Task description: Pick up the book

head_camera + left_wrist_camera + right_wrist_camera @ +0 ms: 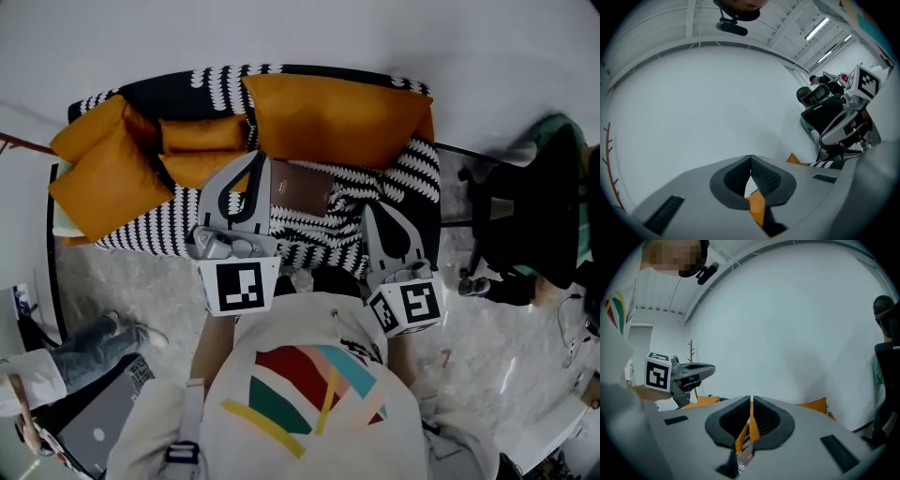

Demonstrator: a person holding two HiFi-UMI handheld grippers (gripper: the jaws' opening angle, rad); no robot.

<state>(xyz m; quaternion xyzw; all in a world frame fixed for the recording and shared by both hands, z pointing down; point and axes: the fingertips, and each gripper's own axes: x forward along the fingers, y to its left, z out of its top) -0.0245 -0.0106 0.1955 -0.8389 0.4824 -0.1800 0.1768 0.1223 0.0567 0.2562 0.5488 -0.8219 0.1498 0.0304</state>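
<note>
Book (300,187) on sofa (150,230) between left tool (255,164), right tool (375,211); both closed, empty.

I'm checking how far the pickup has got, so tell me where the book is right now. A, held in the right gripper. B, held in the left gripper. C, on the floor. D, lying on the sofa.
D: the book lies flat on the sofa, on its patterned cover just in front of the big orange cushion.
</note>
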